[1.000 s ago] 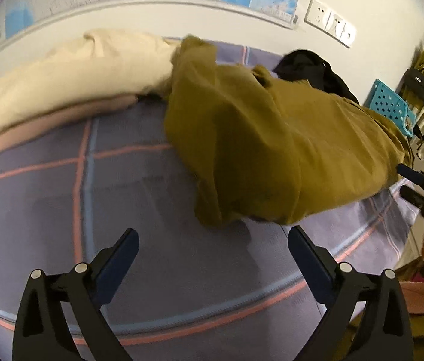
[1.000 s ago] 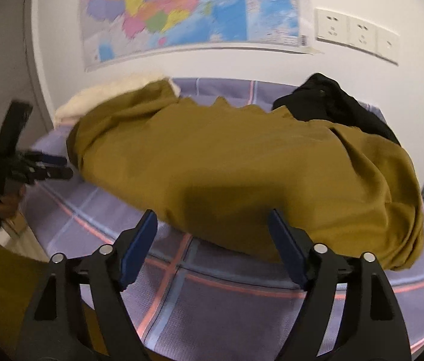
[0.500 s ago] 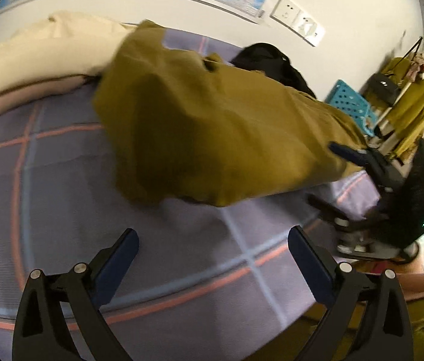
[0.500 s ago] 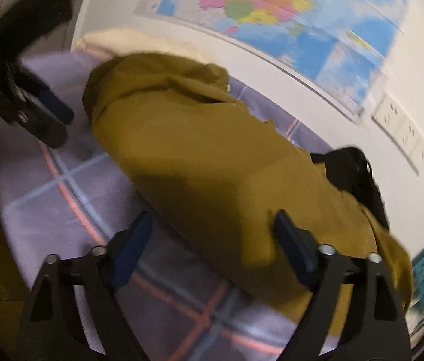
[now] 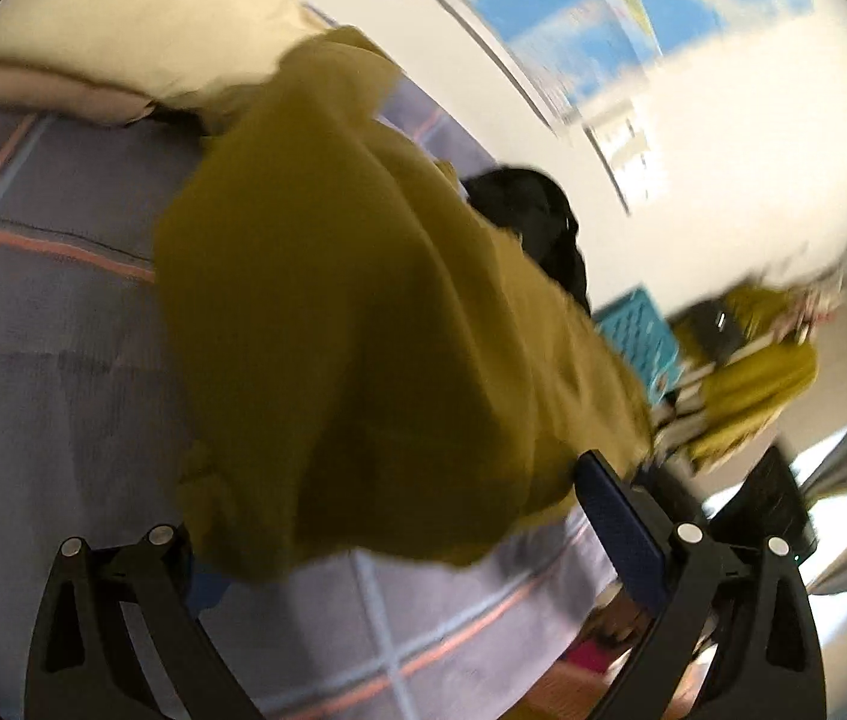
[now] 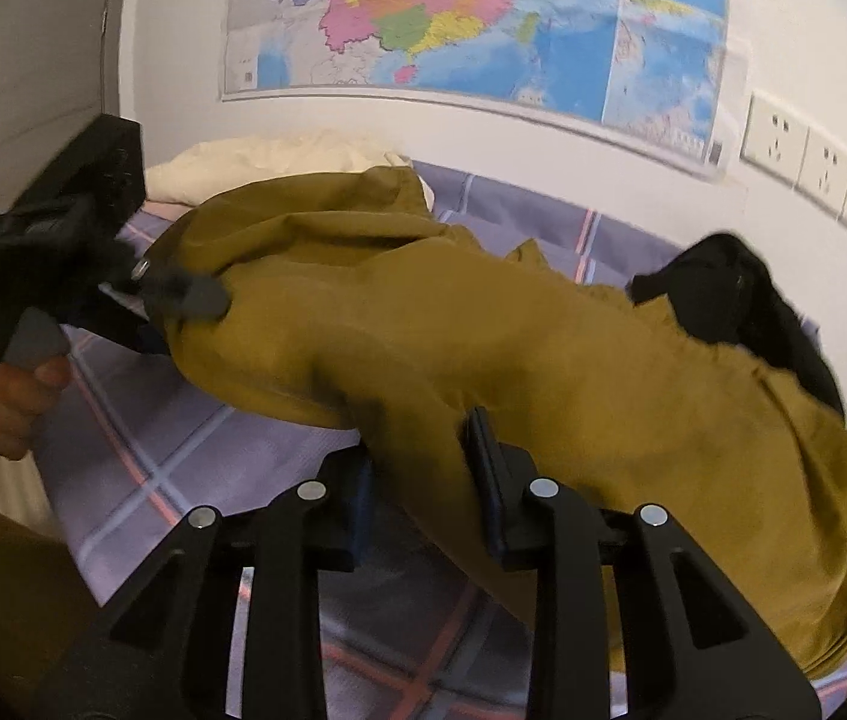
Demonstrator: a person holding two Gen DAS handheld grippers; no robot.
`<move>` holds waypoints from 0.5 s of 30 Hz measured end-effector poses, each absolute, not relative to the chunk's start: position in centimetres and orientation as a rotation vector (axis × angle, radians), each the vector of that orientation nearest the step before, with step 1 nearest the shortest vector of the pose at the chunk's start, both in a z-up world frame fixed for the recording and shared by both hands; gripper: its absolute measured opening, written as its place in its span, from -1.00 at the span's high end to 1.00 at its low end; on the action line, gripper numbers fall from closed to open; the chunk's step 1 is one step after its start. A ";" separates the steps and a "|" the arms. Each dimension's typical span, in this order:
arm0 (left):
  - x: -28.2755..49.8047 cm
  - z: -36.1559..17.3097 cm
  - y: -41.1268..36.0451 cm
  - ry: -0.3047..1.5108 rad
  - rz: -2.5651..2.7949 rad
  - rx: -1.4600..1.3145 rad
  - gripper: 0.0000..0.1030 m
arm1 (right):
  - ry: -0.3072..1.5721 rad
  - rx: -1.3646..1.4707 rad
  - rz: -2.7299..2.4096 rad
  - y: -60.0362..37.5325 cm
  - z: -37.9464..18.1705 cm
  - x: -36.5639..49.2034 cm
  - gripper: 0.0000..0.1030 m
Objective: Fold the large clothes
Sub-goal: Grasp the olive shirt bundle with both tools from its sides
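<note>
A large mustard-yellow garment (image 5: 363,330) lies crumpled across a purple plaid bed (image 5: 33,360); it also shows in the right wrist view (image 6: 543,360). My left gripper (image 5: 399,540) is open, its jaws wide apart around the garment's near hem, the left finger partly hidden under the cloth. My right gripper (image 6: 423,480) has its jaws narrowed onto a fold of the garment's near edge. The left gripper (image 6: 183,294) also shows in the right wrist view, at the garment's left end.
A cream pillow (image 6: 279,162) lies at the head of the bed by the wall. A black garment (image 6: 729,294) lies at the far right of the bed. A teal basket (image 5: 639,342) and hanging clothes (image 5: 747,384) stand beyond the bed. A map (image 6: 471,18) hangs above.
Both grippers have moved in onto the yellow garment. The right jaws have closed from wide open onto its near edge. The left gripper now reaches the hem, still open.
</note>
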State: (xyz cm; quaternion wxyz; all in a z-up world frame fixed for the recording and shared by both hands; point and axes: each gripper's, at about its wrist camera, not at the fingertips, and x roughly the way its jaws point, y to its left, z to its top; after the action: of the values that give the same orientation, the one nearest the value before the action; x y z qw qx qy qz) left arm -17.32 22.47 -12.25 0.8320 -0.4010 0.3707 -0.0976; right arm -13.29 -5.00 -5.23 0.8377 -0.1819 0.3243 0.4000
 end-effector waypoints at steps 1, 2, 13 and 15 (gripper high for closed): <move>-17.1 -12.4 22.9 0.770 -0.207 -0.877 -0.85 | 0.707 -0.357 0.854 -5.3 -5.4 -13.2 0.43; -17.2 -12.3 23.1 0.762 -0.196 -0.883 -0.83 | 0.732 -0.319 0.865 -5.8 -5.5 -13.2 0.37; -15.0 -11.9 22.0 0.800 -0.136 -0.733 -0.78 | 0.979 0.360 0.740 -23.9 -5.8 -13.1 -0.49; -14.7 -11.9 21.7 0.807 -0.129 -0.704 -0.78 | 1.000 0.458 0.627 -27.1 -6.6 -12.2 -0.51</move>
State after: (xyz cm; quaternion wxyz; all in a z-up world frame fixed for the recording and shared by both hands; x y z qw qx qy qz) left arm -14.72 21.73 -11.86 0.8580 -0.3353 0.3842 -0.0614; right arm -12.24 -27.13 -6.64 0.8061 0.2142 0.4673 0.2931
